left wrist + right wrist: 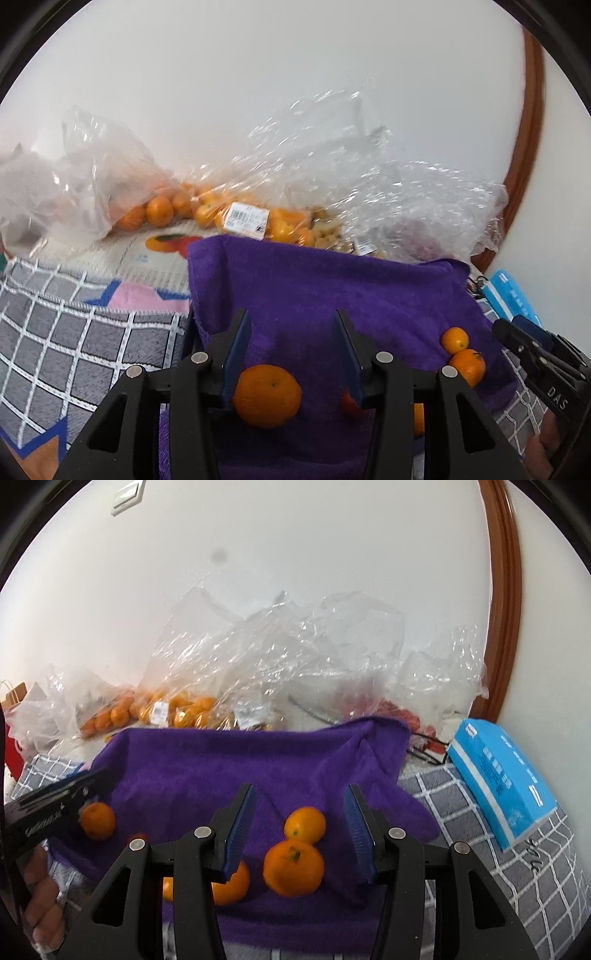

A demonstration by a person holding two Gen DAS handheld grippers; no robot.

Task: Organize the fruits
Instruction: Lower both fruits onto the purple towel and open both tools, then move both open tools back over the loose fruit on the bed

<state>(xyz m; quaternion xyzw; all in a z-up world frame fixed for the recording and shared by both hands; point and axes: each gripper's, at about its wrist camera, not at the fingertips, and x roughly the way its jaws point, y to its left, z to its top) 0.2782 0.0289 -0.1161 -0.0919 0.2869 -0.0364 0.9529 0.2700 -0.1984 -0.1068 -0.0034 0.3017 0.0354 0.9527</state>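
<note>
Now | plastic bags (177, 686): oranges (159, 210) | purple towel (236, 760): 5 oranges (293, 867)

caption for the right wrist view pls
Open right gripper poised above two oranges on a purple towel, bagged fruit behind.

On the purple terry towel (332, 295), a small red fruit (349, 402) shows only as a sliver behind the left gripper's right finger, and another orange fruit (418, 419) is mostly covered by the gripper's black frame. In the right wrist view an orange mandarin (232, 884) is half hidden behind the right gripper's left finger. Along the towel's far edge the crumpled clear plastic bags (280, 657) are smeared, their white price labels (245, 220) unreadable, and the reddish contents (391, 705) too blurred to identify.
</note>
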